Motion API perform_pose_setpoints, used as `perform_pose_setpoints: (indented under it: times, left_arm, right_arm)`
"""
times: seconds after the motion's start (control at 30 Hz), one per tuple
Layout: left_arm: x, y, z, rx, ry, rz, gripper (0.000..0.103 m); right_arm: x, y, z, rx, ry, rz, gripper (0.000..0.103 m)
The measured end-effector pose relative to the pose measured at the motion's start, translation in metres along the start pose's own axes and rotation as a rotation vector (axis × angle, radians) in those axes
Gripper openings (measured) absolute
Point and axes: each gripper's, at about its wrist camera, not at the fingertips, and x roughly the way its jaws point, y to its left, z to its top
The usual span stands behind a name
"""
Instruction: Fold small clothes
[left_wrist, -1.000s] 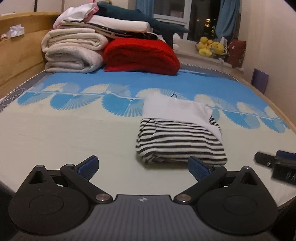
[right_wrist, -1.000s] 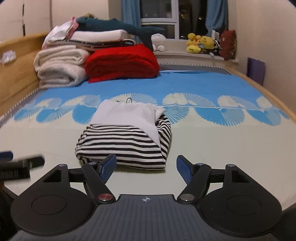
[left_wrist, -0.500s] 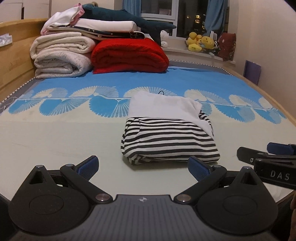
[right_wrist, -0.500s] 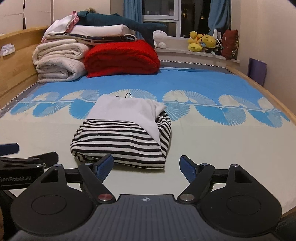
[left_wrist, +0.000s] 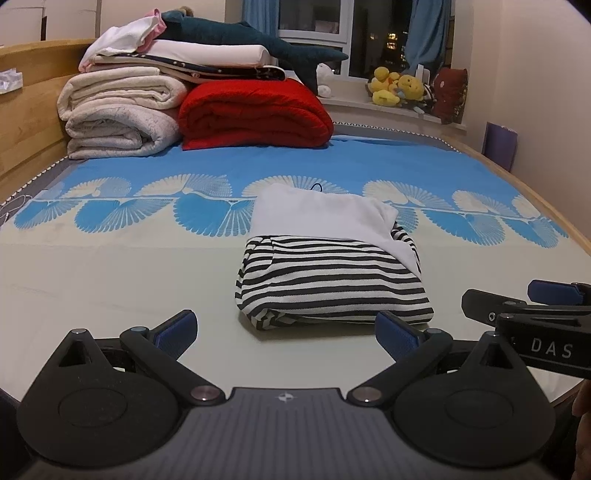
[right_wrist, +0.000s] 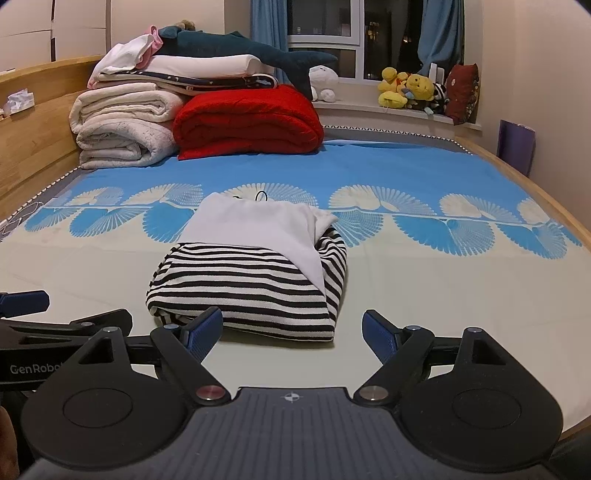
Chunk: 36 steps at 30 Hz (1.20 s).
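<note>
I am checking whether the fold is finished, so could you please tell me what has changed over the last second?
The right tongs have just been opening wider, with nothing between them. The left tongs are open as before. The striped garment lies folded on the bed, untouched and in the same shape.

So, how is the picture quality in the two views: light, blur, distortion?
Left wrist view: warm dim indoor light, dark window, sharp striped garment, bed edge bent by the fisheye. Right wrist view: same light, no blur, soft shadow under the garment.
</note>
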Motion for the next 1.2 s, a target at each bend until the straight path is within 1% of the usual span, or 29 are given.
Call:
perform_pose_setpoints:
  times: [0.2, 0.43, 1.2]
  left_arm:
    - [0.0008, 0.0021, 0.0004, -0.007, 0.010, 0.000, 0.102]
    - [-0.0013, 0.0021, 0.0000, -0.007, 0.005, -0.014, 0.102]
    - [-0.0006, 0.0024, -0.0006, -0.013, 0.009, -0.019, 0.102]
  right_arm:
    - [0.0012, 0.0026, 0.0005, -0.003, 0.000, -0.003, 0.084]
    - [0.0024, 0.0041, 0.0005, -0.004, 0.004, -0.007, 0.084]
    - [0.0024, 0.0056, 0.0007, -0.005, 0.004, -0.011, 0.083]
